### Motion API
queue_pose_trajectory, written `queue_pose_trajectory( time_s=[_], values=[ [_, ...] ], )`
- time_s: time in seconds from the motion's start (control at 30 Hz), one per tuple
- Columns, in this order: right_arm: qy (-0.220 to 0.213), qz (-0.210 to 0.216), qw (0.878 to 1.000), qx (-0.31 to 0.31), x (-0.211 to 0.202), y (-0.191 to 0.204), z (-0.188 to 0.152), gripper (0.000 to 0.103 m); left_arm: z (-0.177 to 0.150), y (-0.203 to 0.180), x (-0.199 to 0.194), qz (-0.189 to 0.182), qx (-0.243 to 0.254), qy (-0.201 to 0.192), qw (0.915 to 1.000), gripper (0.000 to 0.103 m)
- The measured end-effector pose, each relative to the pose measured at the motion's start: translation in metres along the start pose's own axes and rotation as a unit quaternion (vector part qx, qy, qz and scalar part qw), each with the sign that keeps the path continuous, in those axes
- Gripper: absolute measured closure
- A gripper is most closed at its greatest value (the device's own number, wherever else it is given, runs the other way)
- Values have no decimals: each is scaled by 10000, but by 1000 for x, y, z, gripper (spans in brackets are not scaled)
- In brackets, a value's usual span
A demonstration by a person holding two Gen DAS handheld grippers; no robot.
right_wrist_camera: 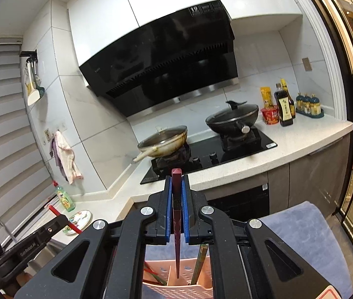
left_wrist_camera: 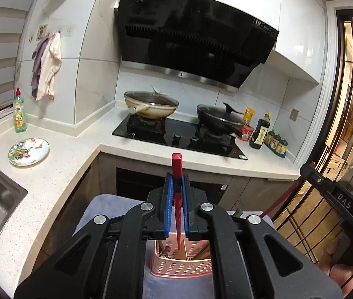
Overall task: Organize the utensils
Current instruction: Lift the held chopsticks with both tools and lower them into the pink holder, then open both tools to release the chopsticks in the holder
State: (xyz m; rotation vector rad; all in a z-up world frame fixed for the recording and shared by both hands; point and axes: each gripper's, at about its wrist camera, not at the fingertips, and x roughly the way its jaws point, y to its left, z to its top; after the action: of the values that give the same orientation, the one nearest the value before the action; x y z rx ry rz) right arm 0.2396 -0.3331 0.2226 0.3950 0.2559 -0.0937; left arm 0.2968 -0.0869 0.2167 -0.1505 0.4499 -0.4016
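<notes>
Holding a red chopstick (left_wrist_camera: 176,174) upright, your left gripper (left_wrist_camera: 176,174) had its blue fingers (left_wrist_camera: 167,199) clamped on the shaft, the tip hanging over the pink utensil basket (left_wrist_camera: 181,269). Your right gripper (right_wrist_camera: 177,182) gripped a dark maroon chopstick (right_wrist_camera: 176,199) the same way, its point down inside the basket, on the grey cloth (right_wrist_camera: 308,236).

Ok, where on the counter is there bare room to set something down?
Bare counter runs between the plate and the stove, and along the front edge right of the stove. It is crowded behind that, around the bottles and jars.
</notes>
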Motion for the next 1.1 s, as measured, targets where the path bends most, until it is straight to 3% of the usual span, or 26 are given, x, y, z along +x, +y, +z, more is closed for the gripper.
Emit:
queue_pose_trajectory(
  time_s=[0.43, 0.7, 0.83, 0.97, 1.1],
  values=[
    [709, -242, 9971, -149, 41, -14, -53, 96, -42, -2, 42, 74, 143, 568, 9983, 96],
    [638, -205, 9975, -230, 26, -9, -51, 89, -46, -3, 39, 206, 148, 583, 9980, 94],
    [509, -174, 9979, -350, 5, -5, -49, 77, -45, -4, 29, 215, 143, 545, 9982, 84],
    [480, -70, 9977, -476, -22, -2, -52, 75, -47, -3, 8, 238, 172, 465, 9985, 79],
    [580, 73, 9970, -514, -51, -4, -65, 73, -56, 0, -15, 298, 191, 419, 9985, 64]
  ],
)
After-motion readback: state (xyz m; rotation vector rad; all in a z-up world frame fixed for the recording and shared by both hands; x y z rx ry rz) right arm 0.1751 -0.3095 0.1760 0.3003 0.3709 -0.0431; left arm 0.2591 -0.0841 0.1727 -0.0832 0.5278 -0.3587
